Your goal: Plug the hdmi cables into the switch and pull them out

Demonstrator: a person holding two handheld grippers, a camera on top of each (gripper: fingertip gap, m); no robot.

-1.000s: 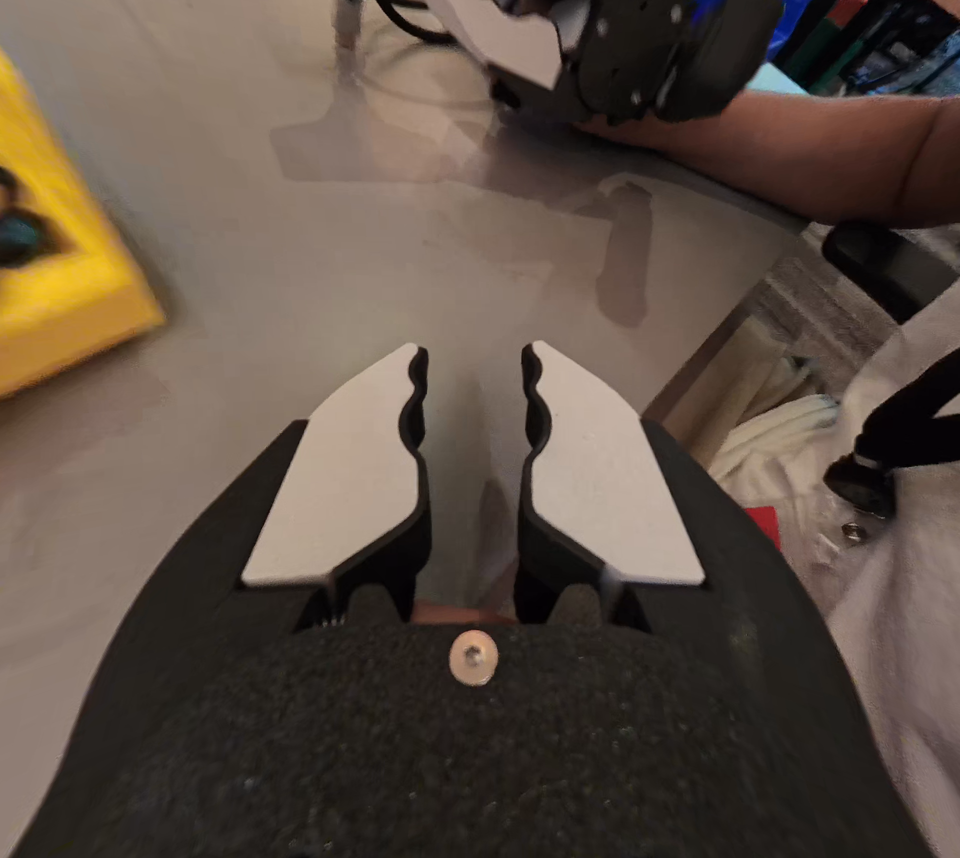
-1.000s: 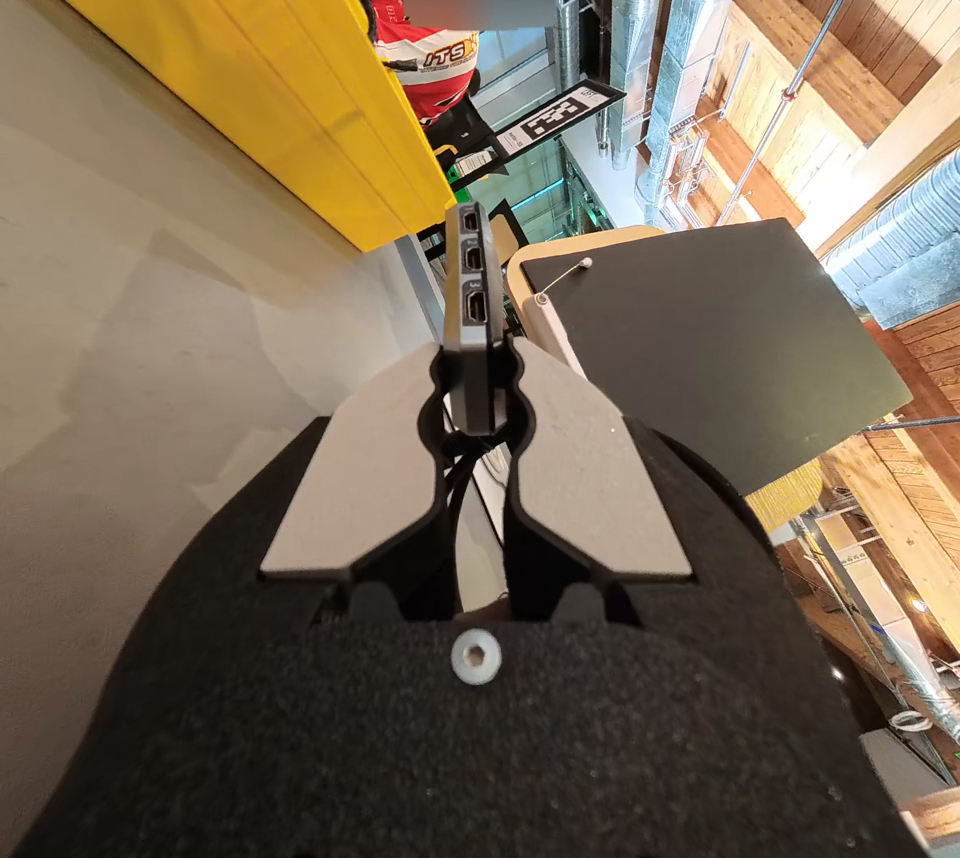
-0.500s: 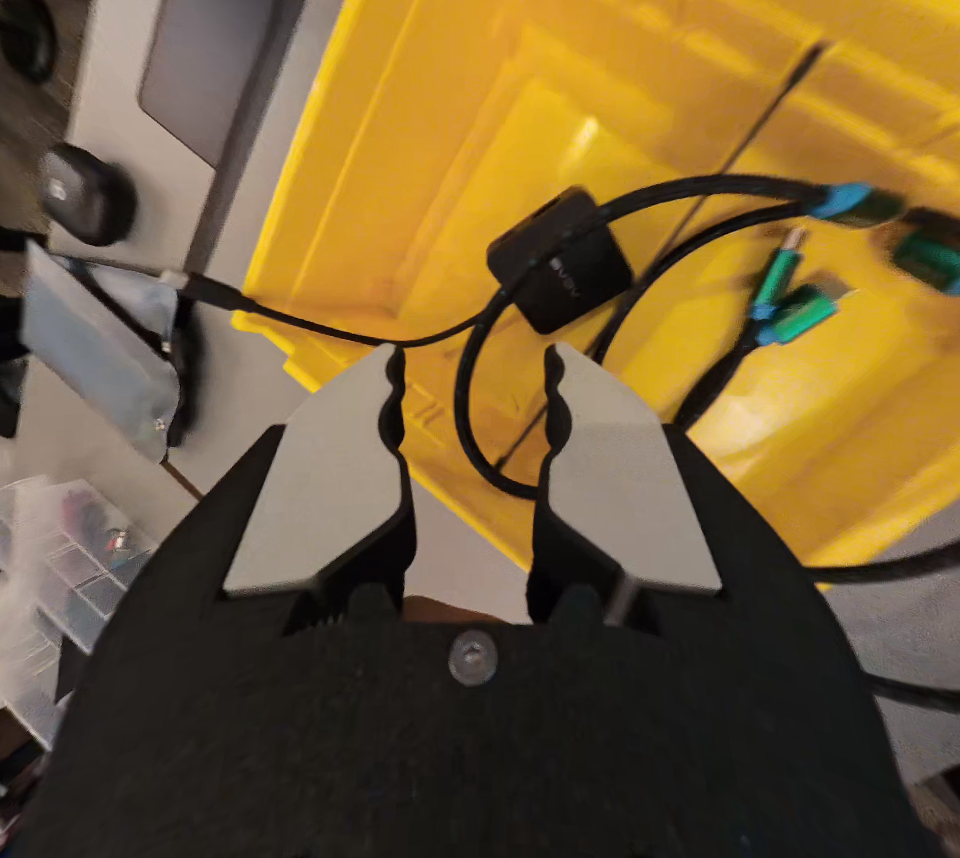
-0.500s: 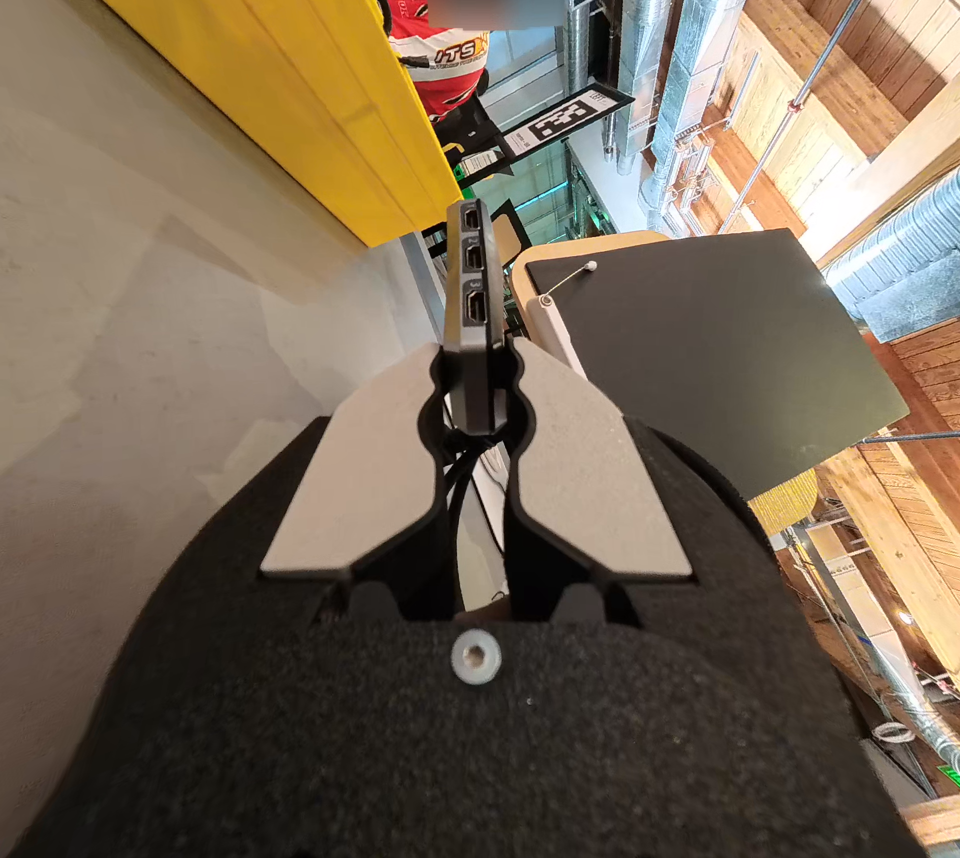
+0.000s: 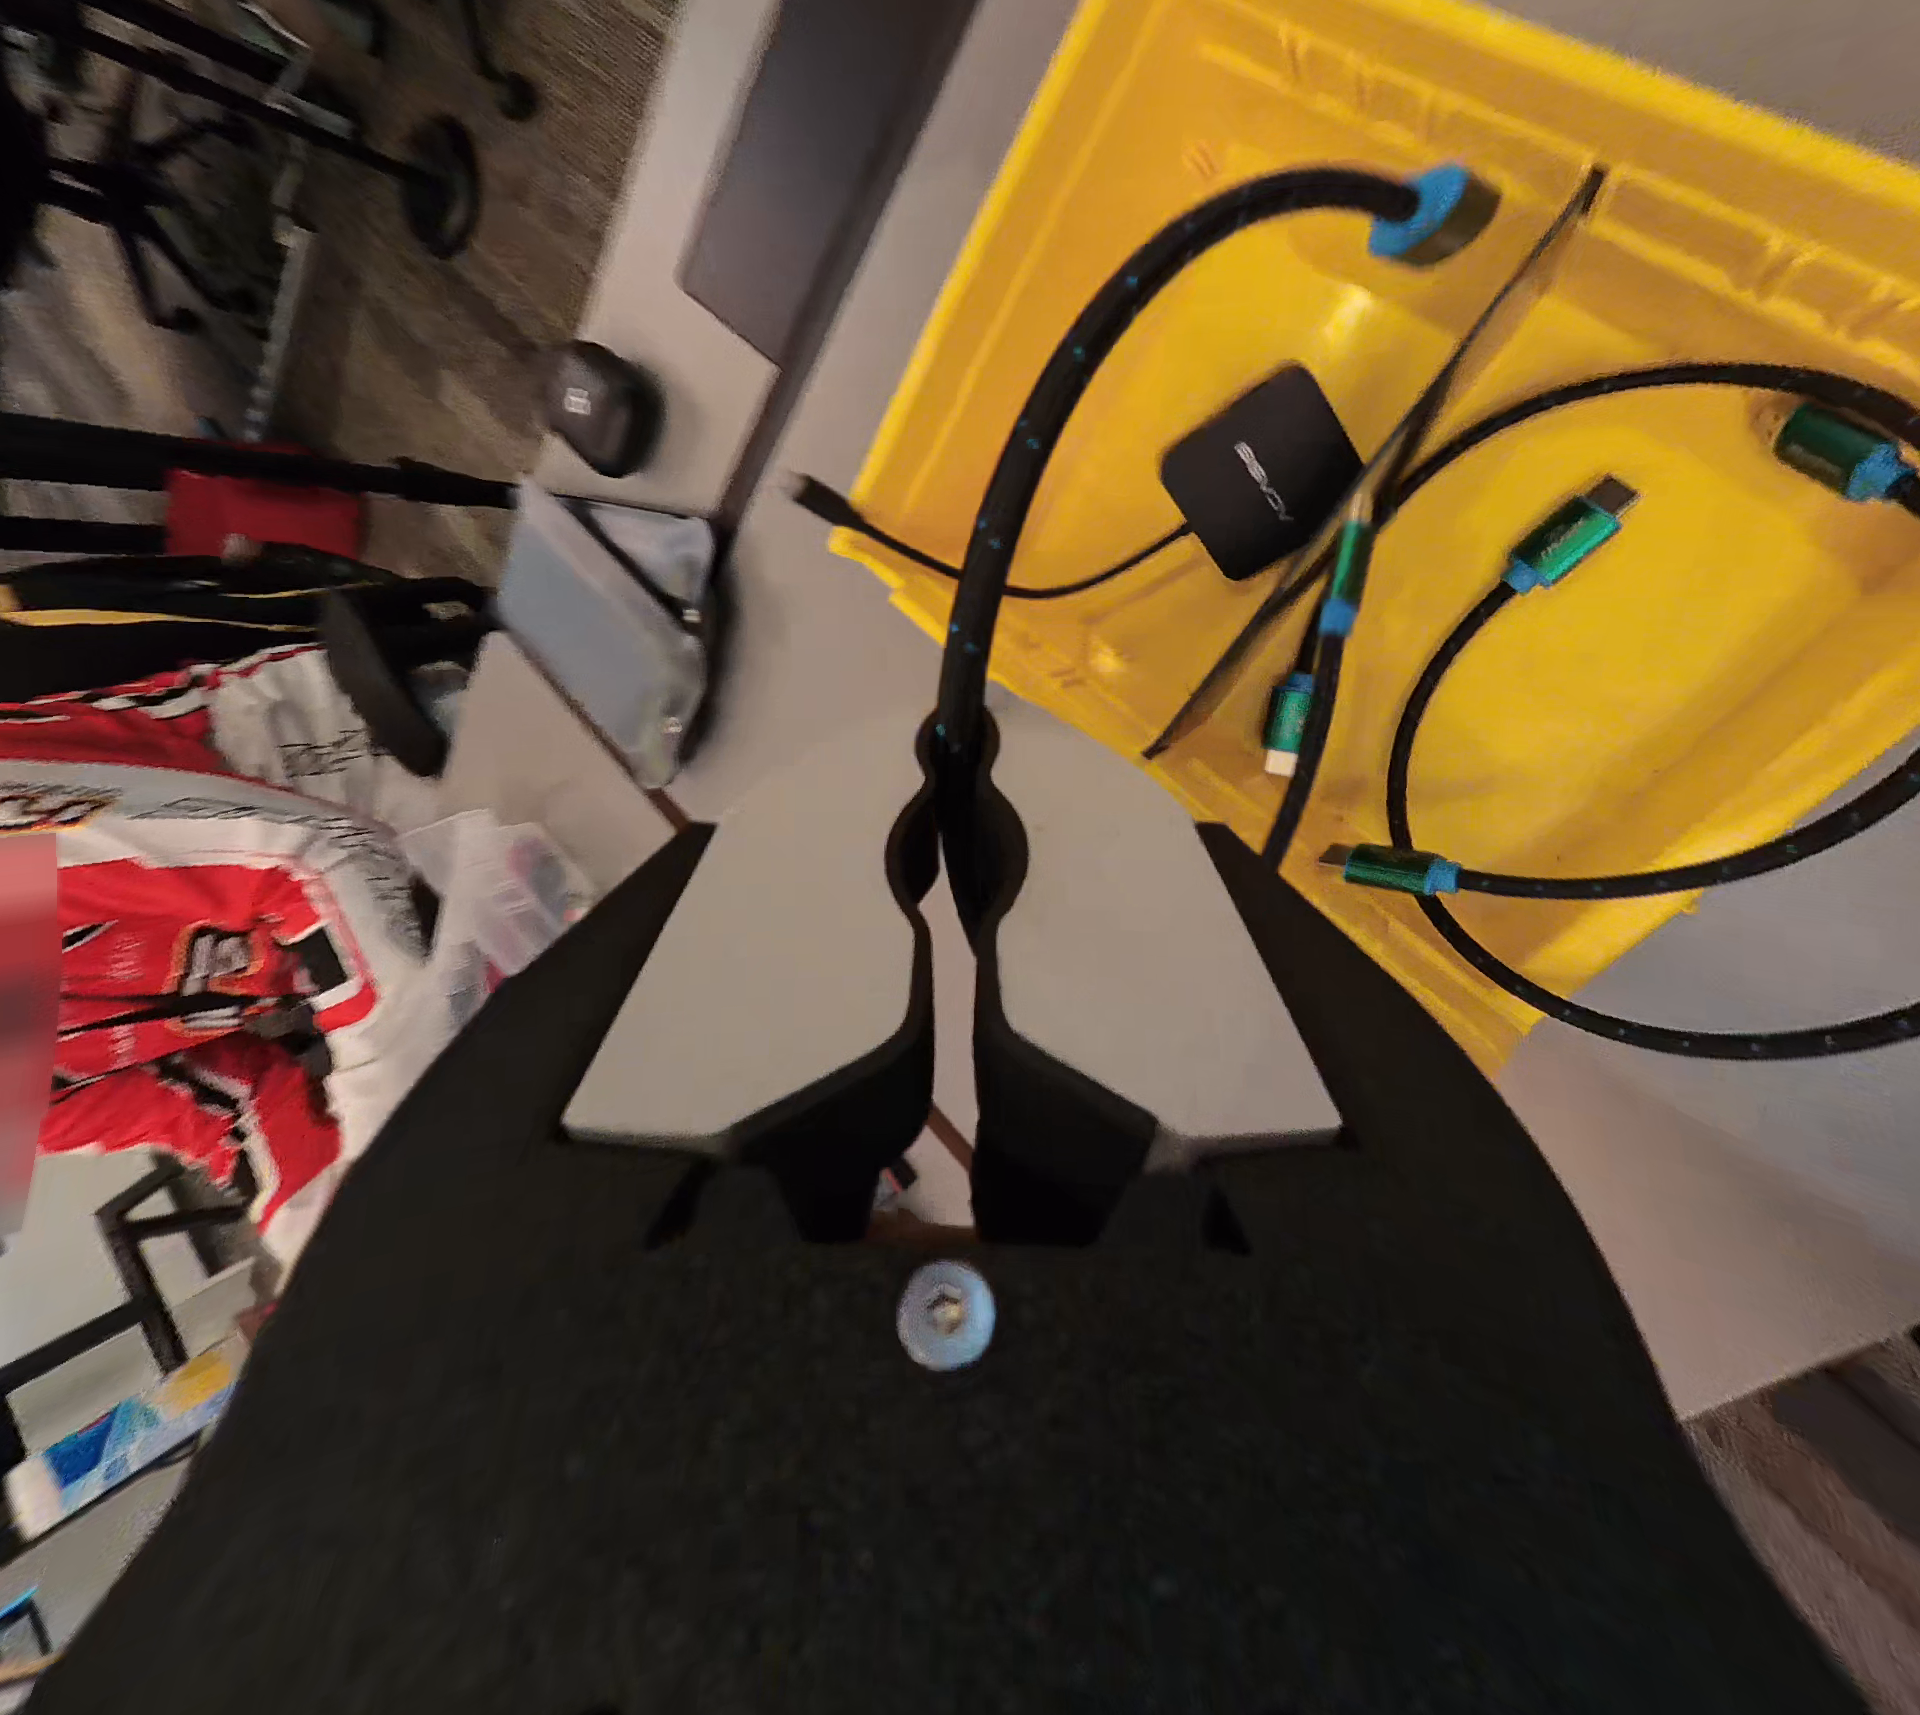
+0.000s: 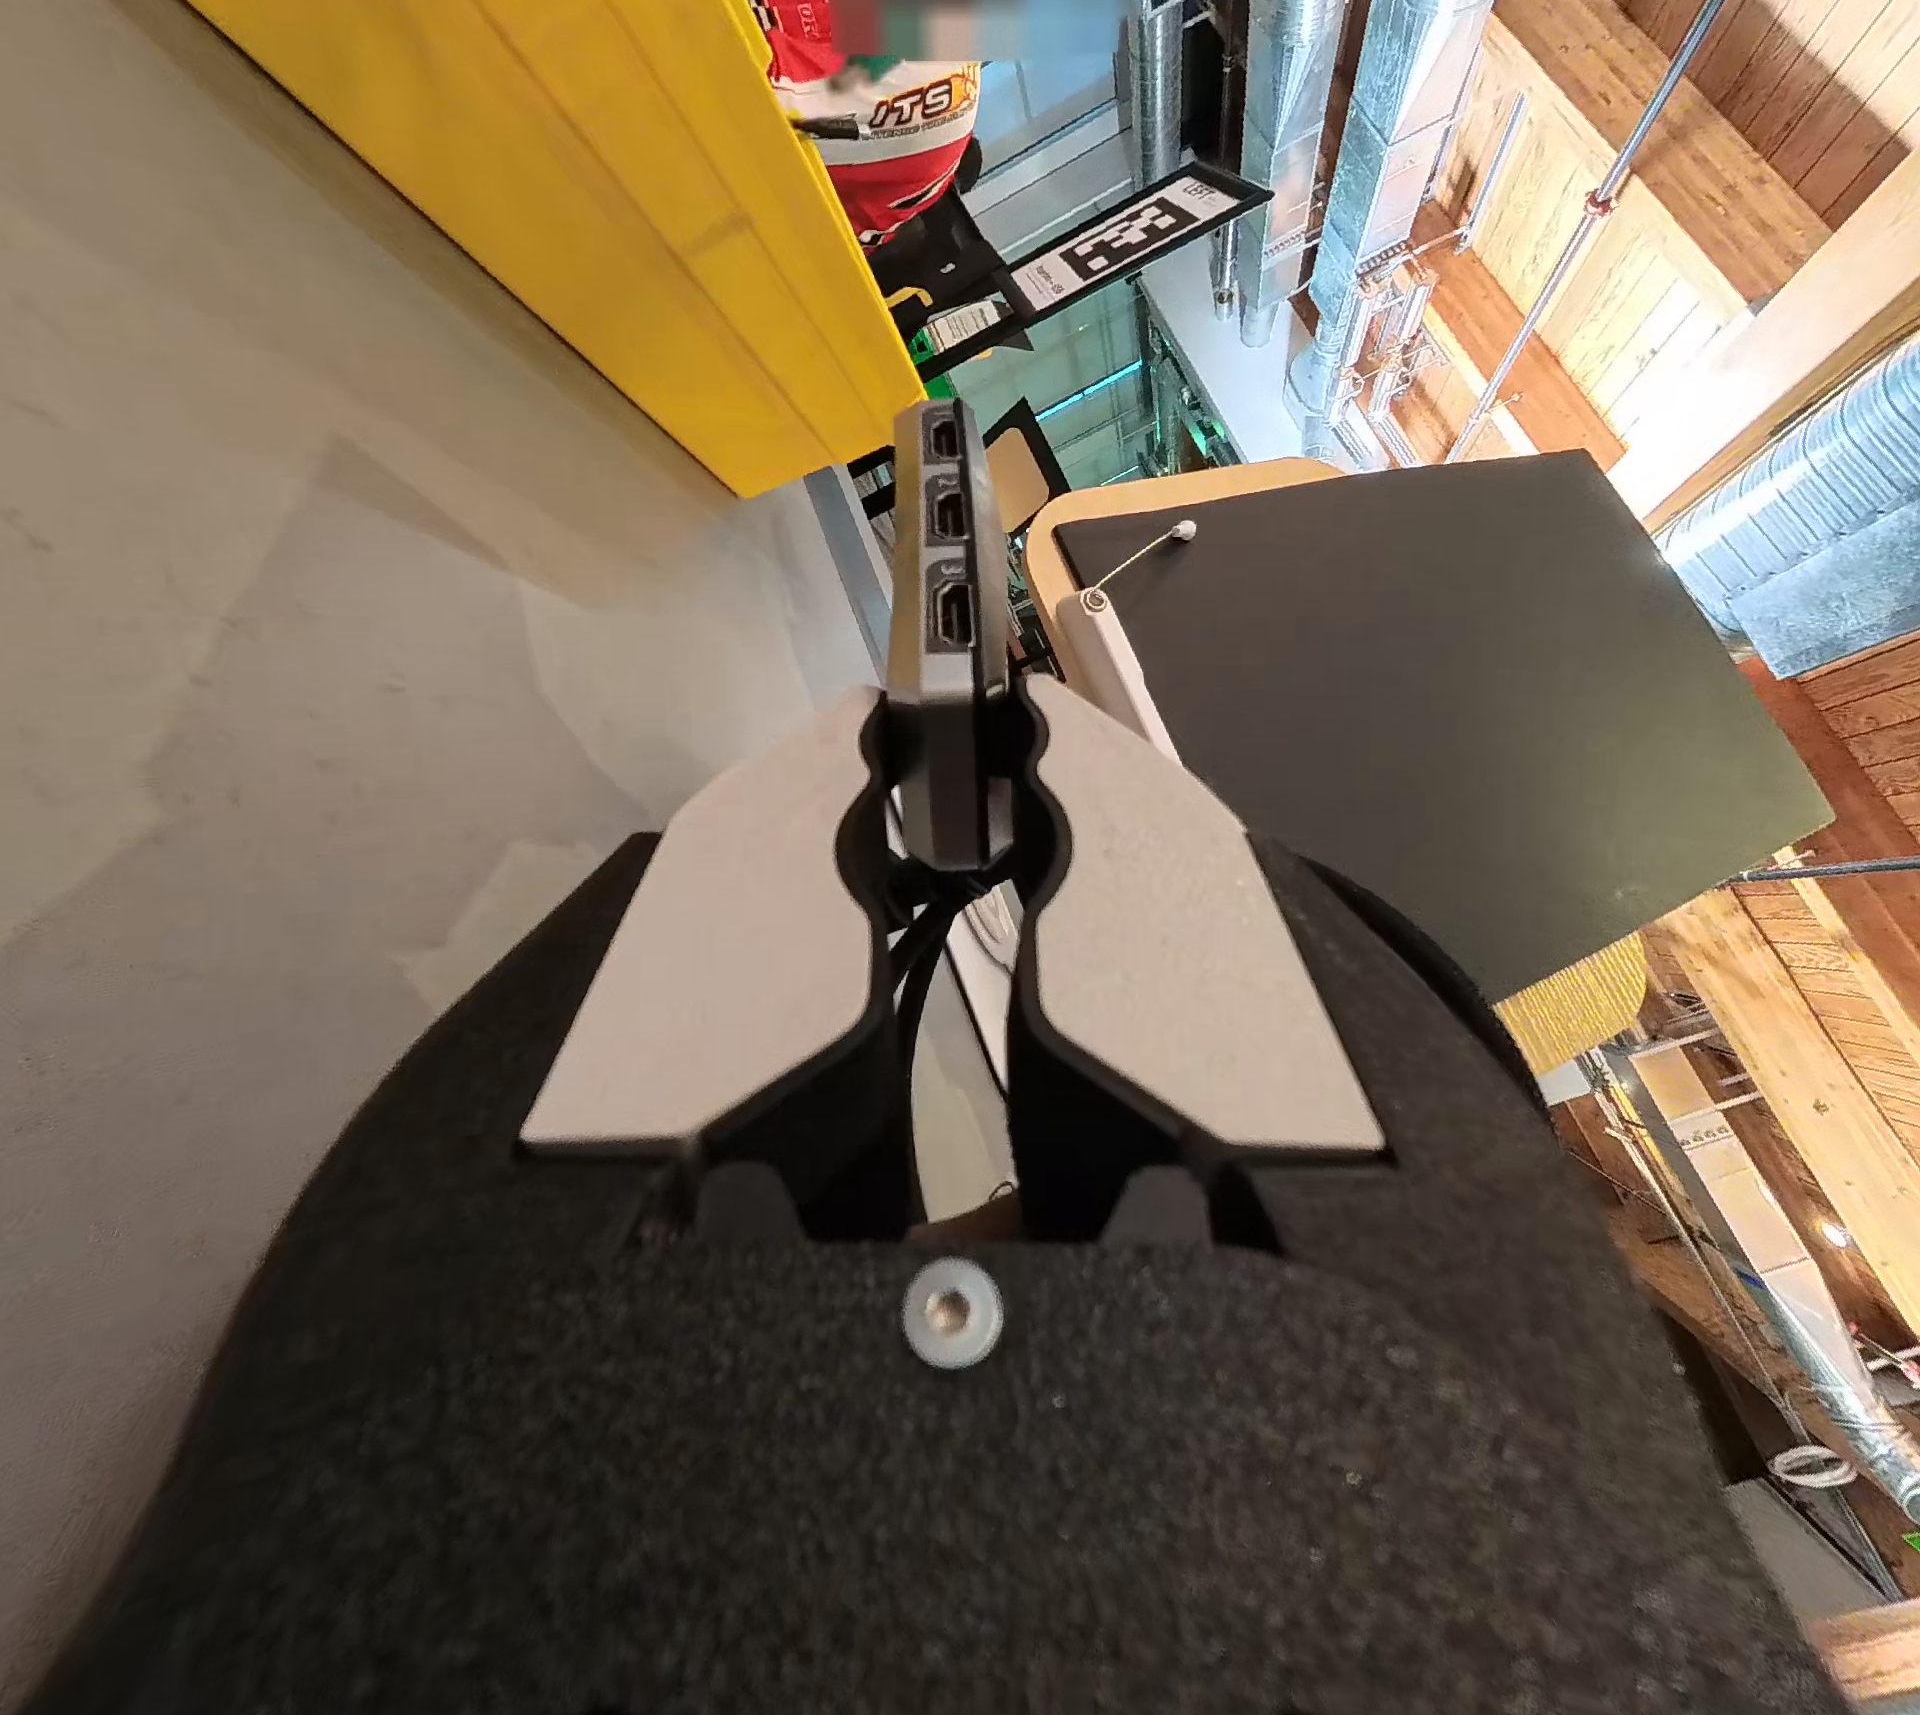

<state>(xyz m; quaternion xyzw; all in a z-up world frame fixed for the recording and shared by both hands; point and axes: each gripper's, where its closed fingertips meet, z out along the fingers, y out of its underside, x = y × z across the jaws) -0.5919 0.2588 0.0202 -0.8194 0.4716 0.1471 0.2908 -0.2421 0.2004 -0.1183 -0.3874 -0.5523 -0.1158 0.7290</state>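
My left gripper (image 5: 956, 756) is shut on a black braided HDMI cable (image 5: 1023, 439). The cable arcs up from the jaws to its blue-collared black plug (image 5: 1429, 216), held above the yellow bin (image 5: 1195, 107). In the bin lie a small black box (image 5: 1259, 470) and several more braided cables with green plugs (image 5: 1569, 538). My right gripper (image 6: 951, 730) is shut on the grey switch (image 6: 940, 585). The switch stands edge-on out of the jaws, with three empty ports facing me and thin black leads hanging behind it.
The yellow bin's outer wall (image 6: 468, 107) runs close along the left of the switch, on the pale table (image 6: 260, 626). A black panel (image 6: 1403, 709) stands to the right. A person in a red and white jersey (image 5: 177, 938) is beside the table edge. Across from one pair of fingers to the other is roughly 40 centimeters.
My left gripper swung from the bare table to over the yellow bin, shut on one braided cable and lifted it. My right gripper kept its hold on the switch almost still.
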